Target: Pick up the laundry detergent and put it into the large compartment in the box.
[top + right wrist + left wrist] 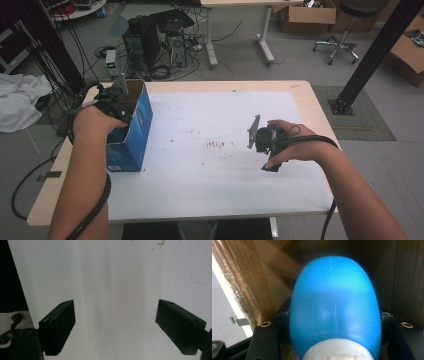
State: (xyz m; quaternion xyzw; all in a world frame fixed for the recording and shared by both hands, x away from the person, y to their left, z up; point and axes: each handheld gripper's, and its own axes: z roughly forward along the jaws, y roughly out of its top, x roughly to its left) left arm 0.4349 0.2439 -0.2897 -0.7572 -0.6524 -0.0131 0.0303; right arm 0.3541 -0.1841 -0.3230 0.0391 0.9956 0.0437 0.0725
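A blue cardboard box [136,125] stands open-topped at the table's left edge. My left gripper [118,99] reaches down into it. In the left gripper view a blue plastic bottle [334,297] with a white cap [337,351] sits between the black jaws, which press on both its sides; brown cardboard walls [269,277] surround it. My left gripper [334,315] is shut on the bottle. My right gripper [262,141] hovers over the white sheet [210,175] at centre right. In its own view the right gripper [115,315] is open, its fingers [60,325] wide apart with nothing between them.
The white sheet carries small dark marks [217,145] near its middle. Behind the table, on the floor, are a computer tower with cables [155,45], cardboard boxes [307,15] and a stool [345,35]. A black frame post [375,55] rises at the right. White cloth [20,100] lies at the left.
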